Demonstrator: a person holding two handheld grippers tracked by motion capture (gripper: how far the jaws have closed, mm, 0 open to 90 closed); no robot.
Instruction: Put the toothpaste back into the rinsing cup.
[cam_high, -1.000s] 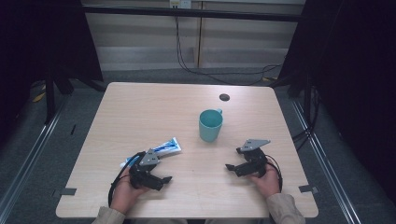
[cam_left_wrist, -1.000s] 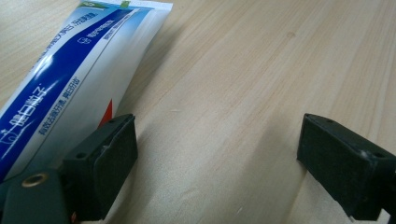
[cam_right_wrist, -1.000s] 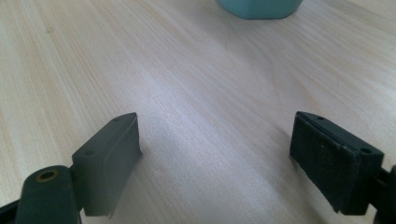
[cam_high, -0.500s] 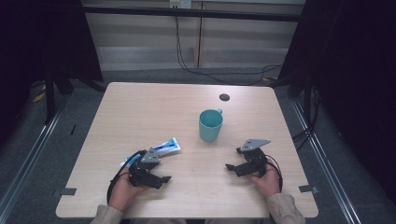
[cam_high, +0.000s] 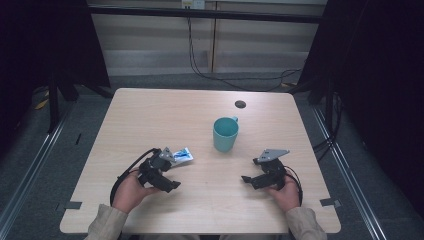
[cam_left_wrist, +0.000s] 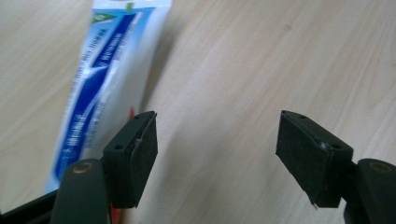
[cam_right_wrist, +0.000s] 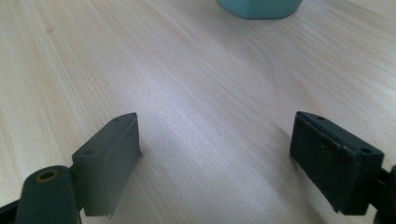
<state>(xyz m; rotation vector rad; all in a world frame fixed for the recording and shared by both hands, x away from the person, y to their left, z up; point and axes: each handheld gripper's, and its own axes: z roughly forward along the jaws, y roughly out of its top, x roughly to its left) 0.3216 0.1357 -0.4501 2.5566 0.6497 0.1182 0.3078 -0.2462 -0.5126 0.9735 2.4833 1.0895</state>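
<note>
The left hand-held gripper (cam_high: 167, 172) rests low over the pale wood-grain table (cam_high: 150, 120) at the near left. Its jaws stand wide apart with nothing between them. The white and blue flat toothpaste tube (cam_high: 181, 156) lies flat on the table just beside this gripper, on its far side. In the left gripper view the tube (cam_left_wrist: 105, 79) runs alongside and partly under the left-hand jaw, outside the gap, and bare wood fills the space between the pads.

The right hand-held gripper (cam_high: 252, 171) rests at the near right, jaws likewise spread and empty. The teal ceramic mug (cam_high: 225, 133) stands upright near the table's middle, apart from both grippers. Its base (cam_right_wrist: 259, 7) appears at the top edge of the right gripper view, well ahead of the jaws.

A small dark round disc (cam_high: 240, 104) sits on the far part of the table, clear of the work.

Judgement: the step in hand appears to be the approach to the tube, with no grasp yet made. The left gripper is offset to one side of it. The next move would call for shifting that gripper sideways so the tube lies between the pads, lowering until the pads flank its flat body, then closing. As the tube is thin and lies flat, the pads may slide over it unless set down close to the wood.
</note>
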